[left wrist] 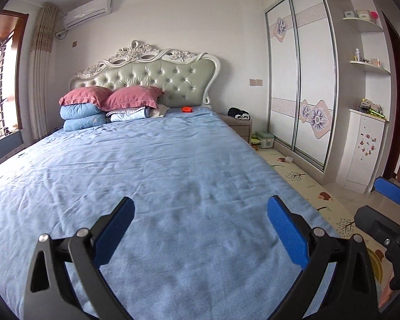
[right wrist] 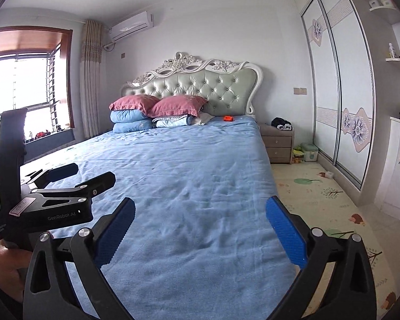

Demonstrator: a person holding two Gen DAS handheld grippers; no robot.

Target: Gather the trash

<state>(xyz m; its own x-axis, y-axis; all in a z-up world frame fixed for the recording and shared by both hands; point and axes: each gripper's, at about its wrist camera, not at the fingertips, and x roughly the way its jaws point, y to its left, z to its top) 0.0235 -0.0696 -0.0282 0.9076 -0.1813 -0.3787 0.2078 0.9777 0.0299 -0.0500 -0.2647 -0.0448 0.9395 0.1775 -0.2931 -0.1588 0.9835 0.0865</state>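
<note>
A small orange-red object (left wrist: 187, 109) (right wrist: 228, 118) lies on the blue bed sheet (left wrist: 157, 176) (right wrist: 189, 176) just below the headboard, far from both grippers. A small white item (left wrist: 288, 159) (right wrist: 328, 174) rests on the floor mat beside the wardrobe. My left gripper (left wrist: 200, 229) hovers over the foot of the bed, open, with only sheet between its blue pads. My right gripper (right wrist: 200, 229) is open too and holds nothing, over the bed's right foot corner. In the right wrist view the left gripper (right wrist: 85, 176) shows at the left, held by a hand (right wrist: 5, 266).
Pink and blue pillows (left wrist: 93, 106) are stacked at the head of the bed. A nightstand (right wrist: 277, 144) with dark cloth stands to the bed's right, with a green box (right wrist: 310, 152) beside it. A sliding wardrobe (right wrist: 341, 101) and a patterned floor mat (right wrist: 314, 202) fill the right. A window (right wrist: 21, 90) is at the left.
</note>
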